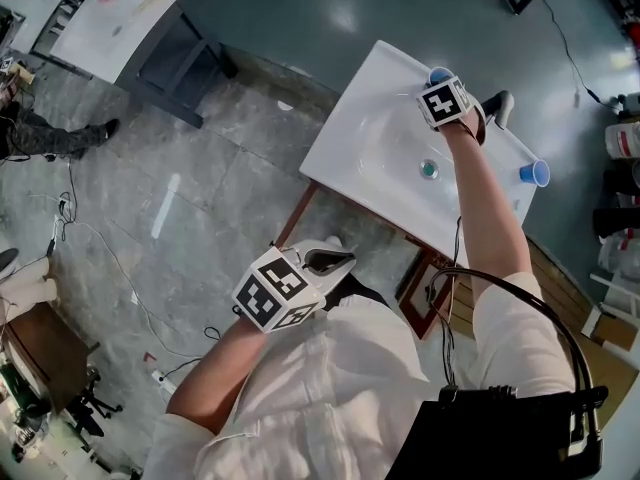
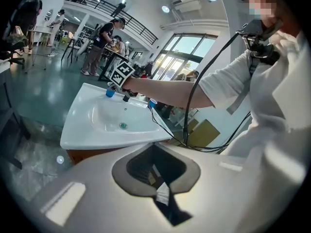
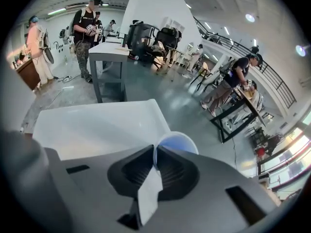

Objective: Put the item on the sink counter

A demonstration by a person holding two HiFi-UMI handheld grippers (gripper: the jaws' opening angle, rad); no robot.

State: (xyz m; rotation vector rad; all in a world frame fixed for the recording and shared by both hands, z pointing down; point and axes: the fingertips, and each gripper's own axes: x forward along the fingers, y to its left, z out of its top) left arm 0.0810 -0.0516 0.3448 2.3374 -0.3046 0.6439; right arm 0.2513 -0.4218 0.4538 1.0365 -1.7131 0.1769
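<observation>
A white sink counter (image 1: pixel 365 118) stands ahead of me. On its far corner is a blue cup (image 1: pixel 437 72). My right gripper (image 1: pixel 441 81) reaches over the basin to it. In the right gripper view the jaws (image 3: pixel 155 153) pinch the near rim of that blue cup (image 3: pixel 179 142), which stands upright just past the counter's white corner (image 3: pixel 97 125). A second blue cup (image 1: pixel 535 173) sits at the counter's right edge. My left gripper (image 1: pixel 333 261) hangs low near my body, short of the counter. Its jaws (image 2: pixel 154 146) are shut with nothing in them.
A dark faucet (image 1: pixel 500 108) stands at the counter's back edge, and a drain (image 1: pixel 429 169) sits in the basin. A grey table (image 1: pixel 120 23) stands at the far left. Cables cross the floor (image 1: pixel 100 248). Several people stand around other tables in the hall.
</observation>
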